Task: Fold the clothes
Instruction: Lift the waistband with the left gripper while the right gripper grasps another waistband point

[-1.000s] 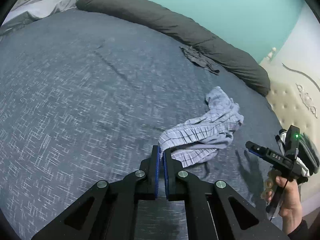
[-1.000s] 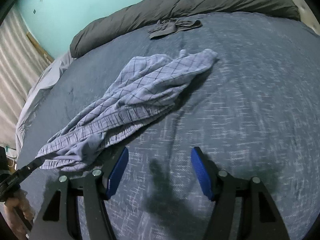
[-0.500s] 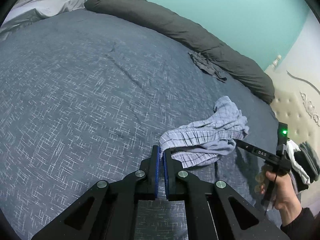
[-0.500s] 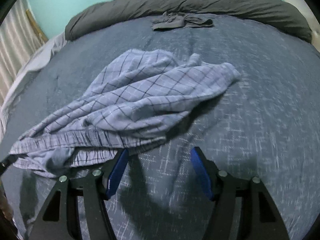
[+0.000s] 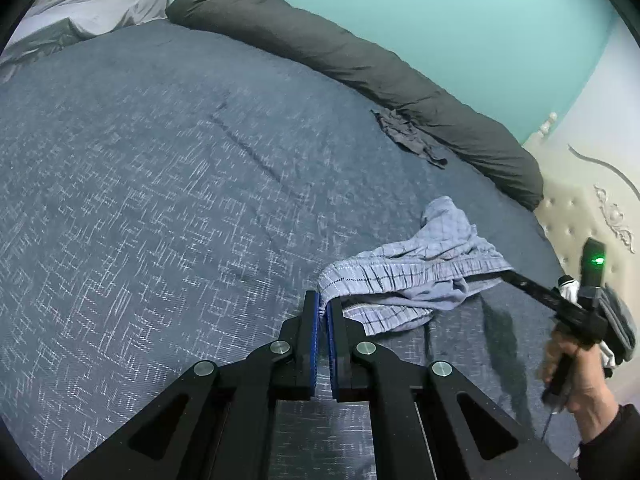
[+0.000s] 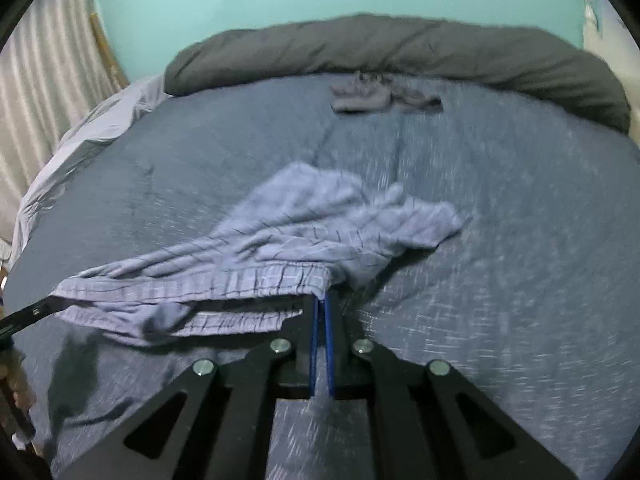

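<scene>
Light blue checked shorts [image 5: 420, 276] lie crumpled on the dark blue bed cover [image 5: 160, 200]. My left gripper [image 5: 322, 300] is shut on one end of their elastic waistband. My right gripper [image 6: 322, 300] has its jaws closing tight on the other end of the waistband, with the cloth pinched between the blue pads. The waistband [image 6: 192, 284] hangs stretched between the two grippers, a little above the cover. In the left wrist view the right gripper [image 5: 508, 274] reaches in from the right, held by a hand [image 5: 580, 372]. The left gripper's tip [image 6: 36, 312] shows at the left edge of the right wrist view.
A rolled dark grey duvet [image 5: 360, 60] lines the far side of the bed, with a small dark grey garment [image 5: 408, 136] in front of it. A cream tufted headboard [image 5: 592, 216] and a clothes pile [image 5: 616, 320] stand at the right. A curtain [image 6: 40, 100] hangs left.
My right gripper came in to the shorts and went from open to shut on the waistband end. The waistband is now pulled straight between both grippers. The left gripper stayed put.
</scene>
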The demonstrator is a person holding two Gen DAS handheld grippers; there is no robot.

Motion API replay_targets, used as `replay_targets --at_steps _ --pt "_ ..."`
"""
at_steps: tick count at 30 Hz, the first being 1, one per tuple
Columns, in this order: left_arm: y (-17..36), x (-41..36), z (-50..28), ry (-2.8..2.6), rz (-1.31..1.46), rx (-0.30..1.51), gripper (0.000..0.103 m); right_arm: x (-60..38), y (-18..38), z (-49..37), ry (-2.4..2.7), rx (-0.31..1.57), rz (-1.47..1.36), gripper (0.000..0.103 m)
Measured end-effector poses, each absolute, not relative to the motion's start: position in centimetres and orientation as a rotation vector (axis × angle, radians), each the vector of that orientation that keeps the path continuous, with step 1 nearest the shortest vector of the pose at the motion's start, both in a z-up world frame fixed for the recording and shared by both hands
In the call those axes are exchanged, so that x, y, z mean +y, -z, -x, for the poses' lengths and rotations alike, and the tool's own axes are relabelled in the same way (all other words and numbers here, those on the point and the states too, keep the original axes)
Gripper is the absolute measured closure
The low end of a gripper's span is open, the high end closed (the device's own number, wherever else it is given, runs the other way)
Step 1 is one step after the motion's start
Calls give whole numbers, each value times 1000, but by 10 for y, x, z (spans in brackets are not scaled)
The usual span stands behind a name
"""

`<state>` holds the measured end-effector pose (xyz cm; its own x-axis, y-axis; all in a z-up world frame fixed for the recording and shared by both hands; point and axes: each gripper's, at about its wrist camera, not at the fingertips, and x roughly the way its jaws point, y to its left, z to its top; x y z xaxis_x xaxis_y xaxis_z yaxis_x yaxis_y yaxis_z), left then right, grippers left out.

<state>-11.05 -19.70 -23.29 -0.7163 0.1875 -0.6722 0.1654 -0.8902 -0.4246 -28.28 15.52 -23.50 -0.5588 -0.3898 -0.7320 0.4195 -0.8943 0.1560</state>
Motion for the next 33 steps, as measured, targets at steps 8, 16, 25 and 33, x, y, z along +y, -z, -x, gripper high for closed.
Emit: replay_targets --at_steps 8,16,25,33 --pt "197 -183 103 -2803 1055 -708 99 181 155 246 2468 62 -1037 100" --pt "150 -160 91 -2764 919 -702 99 208 95 206 2519 56 -959 101" --pt "59 -131 70 -2785 810 -526 99 245 38 157 2530 -22 -861 101" --pt "8 -113 43 -2813 737 -411 99 266 5 111 2494 -46 -791 101"
